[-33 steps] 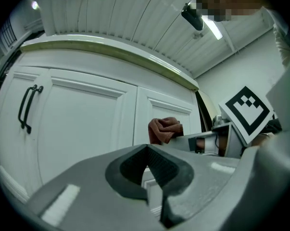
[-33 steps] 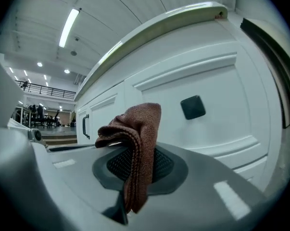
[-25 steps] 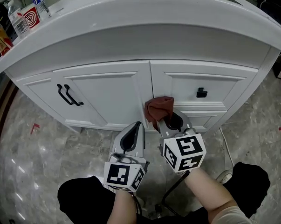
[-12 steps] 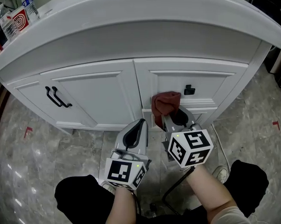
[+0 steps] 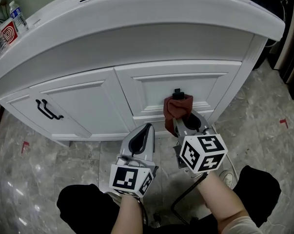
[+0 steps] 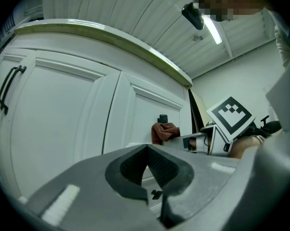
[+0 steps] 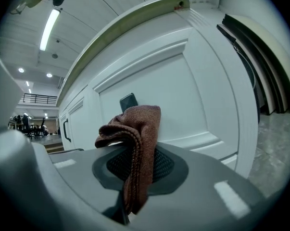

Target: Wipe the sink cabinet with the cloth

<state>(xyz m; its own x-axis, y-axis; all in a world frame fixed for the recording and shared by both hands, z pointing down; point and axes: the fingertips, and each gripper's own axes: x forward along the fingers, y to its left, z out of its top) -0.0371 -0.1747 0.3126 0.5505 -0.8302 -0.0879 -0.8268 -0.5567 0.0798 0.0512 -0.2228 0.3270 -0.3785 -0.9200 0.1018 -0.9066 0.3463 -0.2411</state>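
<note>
The right gripper (image 5: 185, 123), clamped on the brown cloth (image 5: 177, 108), needs firm, flat pressure against the sink cabinet (image 5: 151, 87) drawer front.

- Straight ahead of the right gripper (image 5: 185, 124), the cabinet (image 5: 151, 89) front bars the way; the cloth (image 5: 177, 109) clamped in its jaws is right at the panel.
- Just above the cloth a black knob (image 5: 176, 92) juts out from the panel.
- Overhead, the countertop (image 5: 137, 28) overhangs the front and closes off the way up.
- To its left the left gripper (image 5: 145, 129), jaws together, stands near, with only a narrow gap between the two.
- Ahead of the left gripper, bare floor (image 5: 103, 147) runs open to the cabinet base.
- Far to its left, two black handles (image 5: 47, 109) stick out of the door, well apart.
- To the right gripper's right, the floor lies open past the cabinet corner.
- Behind both grippers, the person's knees (image 5: 83, 204) crowd the way back.
</note>
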